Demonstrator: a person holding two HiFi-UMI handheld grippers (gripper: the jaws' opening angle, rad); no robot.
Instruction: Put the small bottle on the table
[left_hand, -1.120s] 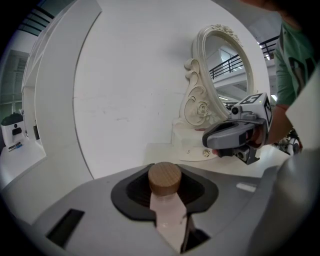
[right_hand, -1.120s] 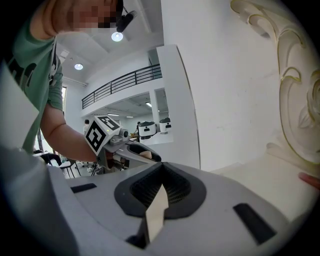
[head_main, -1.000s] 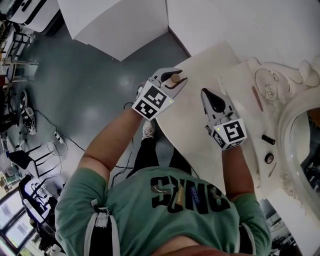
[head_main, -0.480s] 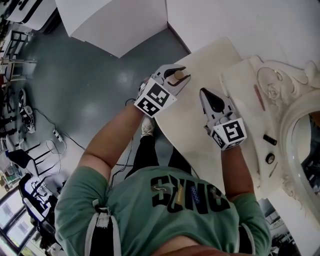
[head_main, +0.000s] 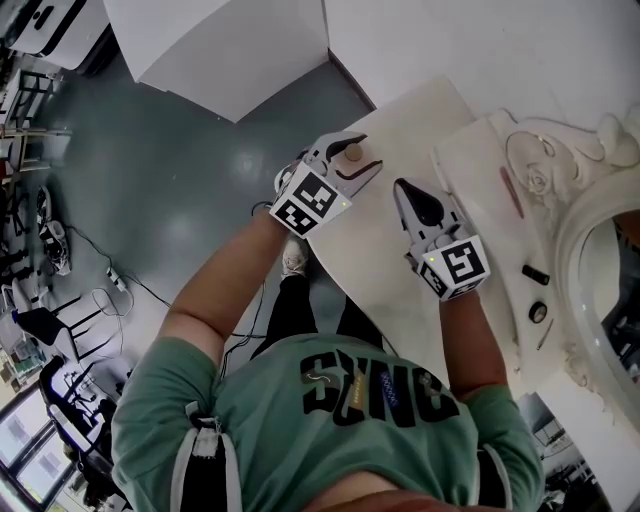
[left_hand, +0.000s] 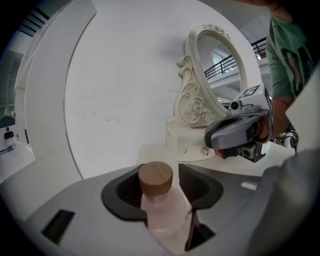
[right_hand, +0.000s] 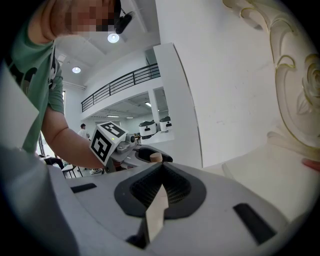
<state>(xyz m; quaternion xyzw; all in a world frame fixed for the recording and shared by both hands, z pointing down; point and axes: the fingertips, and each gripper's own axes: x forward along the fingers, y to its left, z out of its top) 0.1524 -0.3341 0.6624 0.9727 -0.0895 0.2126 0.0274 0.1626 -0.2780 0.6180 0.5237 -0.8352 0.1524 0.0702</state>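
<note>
In the head view, my left hand-held gripper (head_main: 357, 161) sat at the pale, smooth table's (head_main: 372, 243) near-left edge. Its jaws had just been spreading. The bottle (head_main: 352, 153) showed between them as a round tan cap. My right hand-held gripper (head_main: 399, 185) lay further along the table, well apart from the bottle, pointing toward the far edge. To its right stood a cream mirror frame (head_main: 545, 180) carved with scrolls and a rose.

In the left gripper view, the bottle stood upright between the spread jaws. It had a clear, pinkish, rounded body under a wood-grained cylindrical cap (left_hand: 155, 176). The ribbed black pad (left_hand: 196, 184) on the right stood clear of it; the cap overlapped the left pad. I could not tell whether its base rested on the table.

In the right gripper view, the ribbed black pads were pressed together at their tips with nothing between them.
</note>
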